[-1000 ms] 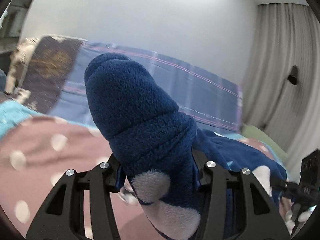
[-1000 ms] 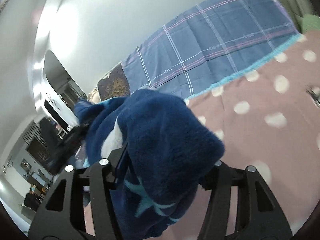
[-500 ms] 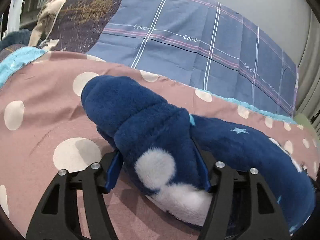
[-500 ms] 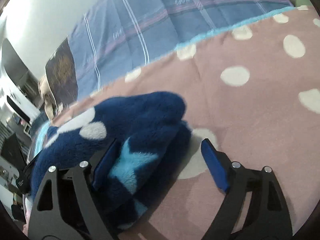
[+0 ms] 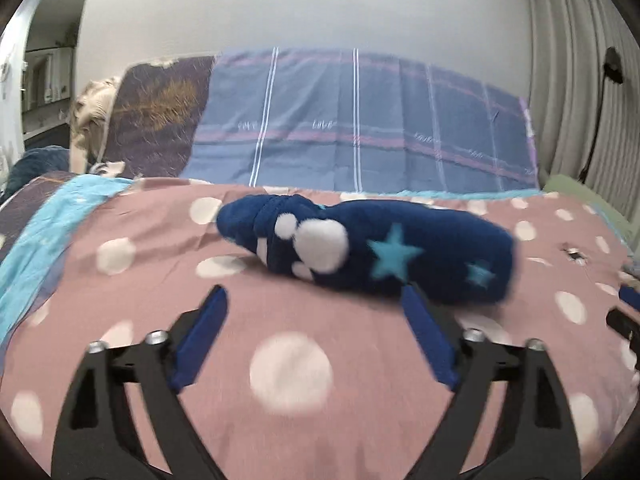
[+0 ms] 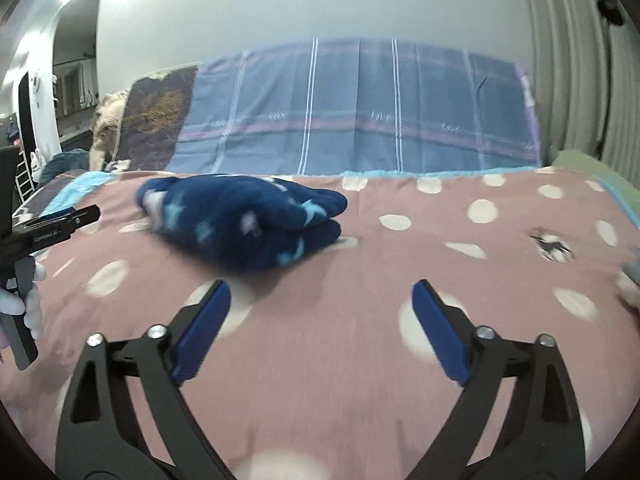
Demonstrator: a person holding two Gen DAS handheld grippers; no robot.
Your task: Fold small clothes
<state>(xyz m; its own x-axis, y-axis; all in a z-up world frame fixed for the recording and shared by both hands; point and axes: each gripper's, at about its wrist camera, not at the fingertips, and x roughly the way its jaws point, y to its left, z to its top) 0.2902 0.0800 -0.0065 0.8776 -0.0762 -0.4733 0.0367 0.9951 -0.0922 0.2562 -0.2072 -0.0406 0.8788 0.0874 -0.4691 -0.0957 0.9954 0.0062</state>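
Note:
A folded navy fleece garment [image 5: 368, 252] with white spots and light blue stars lies on the pink polka-dot bedspread [image 5: 292, 364]. It also shows in the right wrist view [image 6: 244, 220], left of centre. My left gripper [image 5: 312, 300] is open and empty, just in front of the garment, not touching it. My right gripper [image 6: 320, 292] is open and empty, in front of and to the right of the garment. The left gripper's body [image 6: 48, 232] shows at the left edge of the right wrist view.
A blue plaid blanket [image 5: 360, 128] and a dark patterned cushion [image 5: 160, 112] stand at the back of the bed. Curtains [image 5: 580, 80] hang at the right. A small dark mark [image 6: 552, 246] sits on the bedspread at the right.
Both grippers have let go of the navy garment and drawn back from it. The garment now lies folded on the bedspread.

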